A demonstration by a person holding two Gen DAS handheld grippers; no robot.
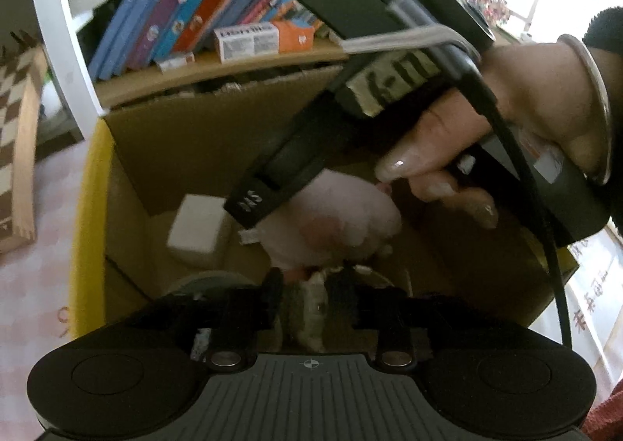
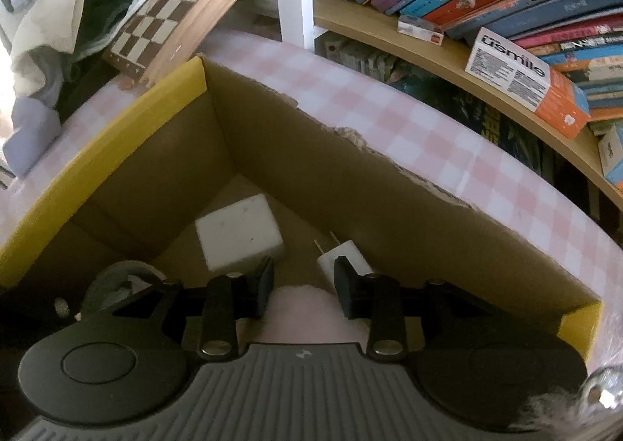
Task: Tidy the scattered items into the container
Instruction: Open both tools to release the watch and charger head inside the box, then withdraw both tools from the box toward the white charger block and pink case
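A pink checked surface is fronting a bookshelf. In the cardboard box, the charger is pointing its prongs toward the far wall. The right tool is clenching a pink plush; the left tool is sitting loose around a grey item.

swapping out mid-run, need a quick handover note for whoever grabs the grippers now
Left gripper: over the box, a small grey item between its jaws; grip unclear.
Right gripper: shut on the pink plush, low inside the box.
Already in the box: white block, charger, grey round thing.
Left: release the plush and the grey item, then check for strays out of view.
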